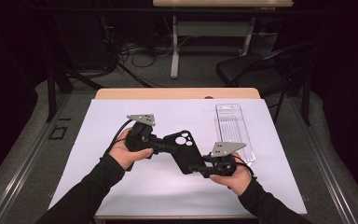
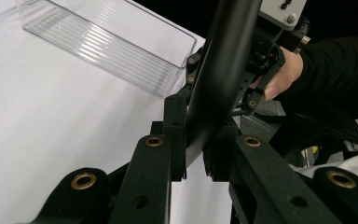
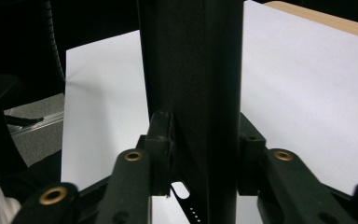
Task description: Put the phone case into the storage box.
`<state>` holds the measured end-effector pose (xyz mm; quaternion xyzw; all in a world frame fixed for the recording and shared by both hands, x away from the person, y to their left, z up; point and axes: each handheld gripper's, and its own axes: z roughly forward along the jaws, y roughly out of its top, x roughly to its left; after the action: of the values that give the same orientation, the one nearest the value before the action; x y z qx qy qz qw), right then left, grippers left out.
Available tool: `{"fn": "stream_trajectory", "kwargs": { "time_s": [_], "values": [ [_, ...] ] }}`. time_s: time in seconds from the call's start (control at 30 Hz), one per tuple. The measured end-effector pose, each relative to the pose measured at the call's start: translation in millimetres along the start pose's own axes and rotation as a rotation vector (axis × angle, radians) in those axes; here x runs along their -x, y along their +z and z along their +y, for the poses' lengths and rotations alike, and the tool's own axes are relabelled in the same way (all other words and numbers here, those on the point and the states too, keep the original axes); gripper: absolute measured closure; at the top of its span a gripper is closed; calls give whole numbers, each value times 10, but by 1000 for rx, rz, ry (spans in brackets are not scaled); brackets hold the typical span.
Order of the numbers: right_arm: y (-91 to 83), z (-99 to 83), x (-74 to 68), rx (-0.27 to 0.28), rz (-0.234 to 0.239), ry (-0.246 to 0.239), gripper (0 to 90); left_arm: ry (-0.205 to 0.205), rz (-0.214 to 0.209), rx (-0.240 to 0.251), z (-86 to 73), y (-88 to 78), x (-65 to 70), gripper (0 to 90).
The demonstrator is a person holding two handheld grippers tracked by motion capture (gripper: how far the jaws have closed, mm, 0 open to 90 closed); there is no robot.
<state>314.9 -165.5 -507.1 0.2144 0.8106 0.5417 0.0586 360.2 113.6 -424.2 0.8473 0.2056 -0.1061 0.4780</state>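
1. My right gripper [image 1: 200, 169] has the near end of the black phone case [image 1: 184, 150] between its jaws, but they look eased off: in the right gripper view there's a sliver of daylight beside the left pad. I'd call that grip released, or close to it.
2. My left gripper [image 1: 168, 148] is clamped hard on the far end of the case [image 2: 219, 84], which hangs in the air above the counter [image 1: 121, 116], between my two hands.
3. The risk, as I judge it: with one end loose, the case could pivot or sag out of the left grip and slap down on the white sheet [image 1: 177, 186].
4. If I twist the left wrist now, the thin shell may flex or slide from the pads.
5. Farther off to the right lies a clear tray [image 1: 233, 128], empty, nothing between it and the case.
6. Beyond the counter stands a chair [image 1: 256, 70], well apart.
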Motion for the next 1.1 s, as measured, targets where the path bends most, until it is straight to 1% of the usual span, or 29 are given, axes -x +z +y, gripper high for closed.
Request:
{"fn": "stream_trajectory", "kwargs": {
  "time_s": [0.13,0.37,0.43,0.57,0.8,0.97,1.1],
  "values": [
    [-10,5,2,5,-8,-1,593,-4,1,-7,0,-1,-4,816],
    [-21,9,14,14,-27,-13,526,-9,8,-18,-3,6,-5,816],
    [-28,11,11,11,-29,-14,520,-11,12,-22,-3,4,-7,816],
    [-42,21,-1,14,-40,-31,513,-22,26,-30,-6,-1,-7,816],
    [-71,62,-20,24,-49,-48,505,-40,54,-61,-8,-6,2,816],
    [-75,84,-32,23,-51,-58,502,-56,98,-87,-4,-5,19,816],
    [-80,99,-41,26,-55,-62,501,-53,123,-107,-6,6,32,816]
  ]
}}
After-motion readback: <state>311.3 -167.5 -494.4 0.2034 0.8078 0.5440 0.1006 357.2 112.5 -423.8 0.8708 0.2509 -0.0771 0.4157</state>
